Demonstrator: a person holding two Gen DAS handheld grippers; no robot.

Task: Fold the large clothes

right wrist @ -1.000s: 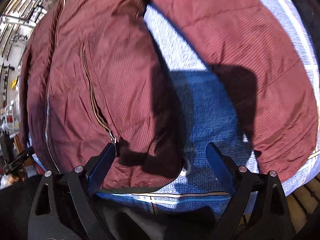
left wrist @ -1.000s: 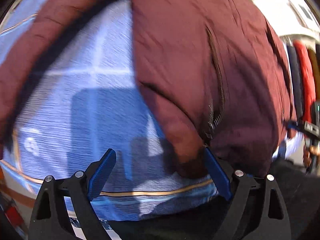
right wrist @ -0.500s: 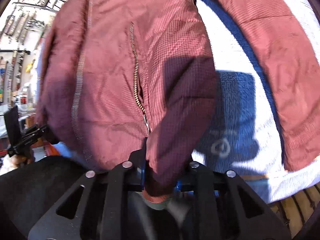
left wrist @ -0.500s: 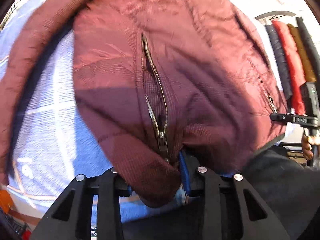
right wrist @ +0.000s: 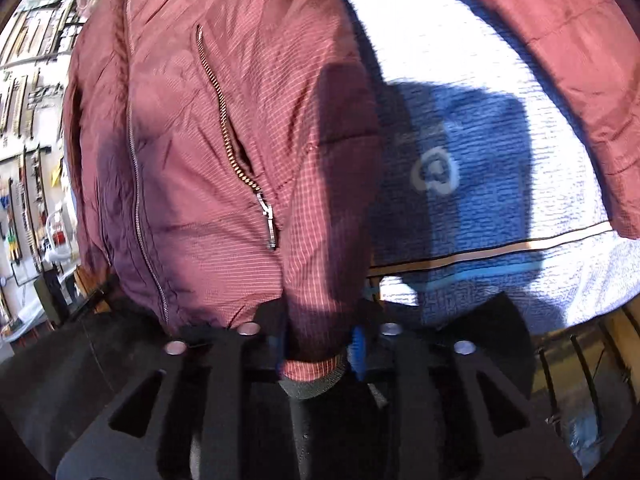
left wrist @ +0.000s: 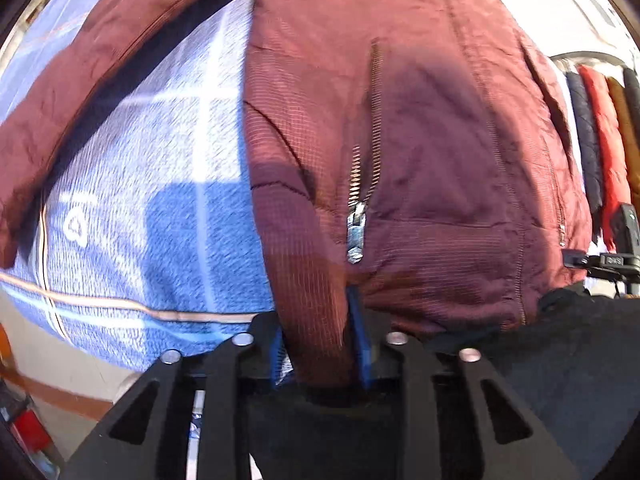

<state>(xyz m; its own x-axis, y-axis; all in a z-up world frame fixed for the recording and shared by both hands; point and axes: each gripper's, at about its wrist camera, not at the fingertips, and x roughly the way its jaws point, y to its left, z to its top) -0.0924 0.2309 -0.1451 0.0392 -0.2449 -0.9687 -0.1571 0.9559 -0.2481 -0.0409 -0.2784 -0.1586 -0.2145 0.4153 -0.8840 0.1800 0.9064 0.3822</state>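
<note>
In the left wrist view the left hand-held gripper (left wrist: 318,340) sits at the bottom centre of the frame, its blue pads closed tight on a bunched fold at the hem corner of a maroon jacket (left wrist: 420,128). The jacket fills the centre and right of that frame, with a pocket zipper (left wrist: 360,184) running down toward the clamped fabric and its metal pull hanging just above the pads. One sleeve (left wrist: 80,72) arcs across the upper left, lying on a blue blanket (left wrist: 160,208) that carries pale stripes and a small white emblem at the left. Along the right edge hang several other garments (left wrist: 600,136) in dark, red and brown, and a dark cloth fills the lower right. In the right wrist view the right hand-held gripper (right wrist: 320,344) is likewise clenched at bottom centre on the jacket's (right wrist: 208,128) other hem corner, with ribbed trim showing between its blue pads. There the jacket occupies the left and centre, its pocket zipper (right wrist: 236,148) slanting down to a dangling pull, and the main front zipper (right wrist: 138,184) runs further left. The other sleeve (right wrist: 560,52) sweeps down the right side over the blanket (right wrist: 500,168), whose emblem lies in shadow at mid-right. Shelving with tools is blurred at the far left.
</note>
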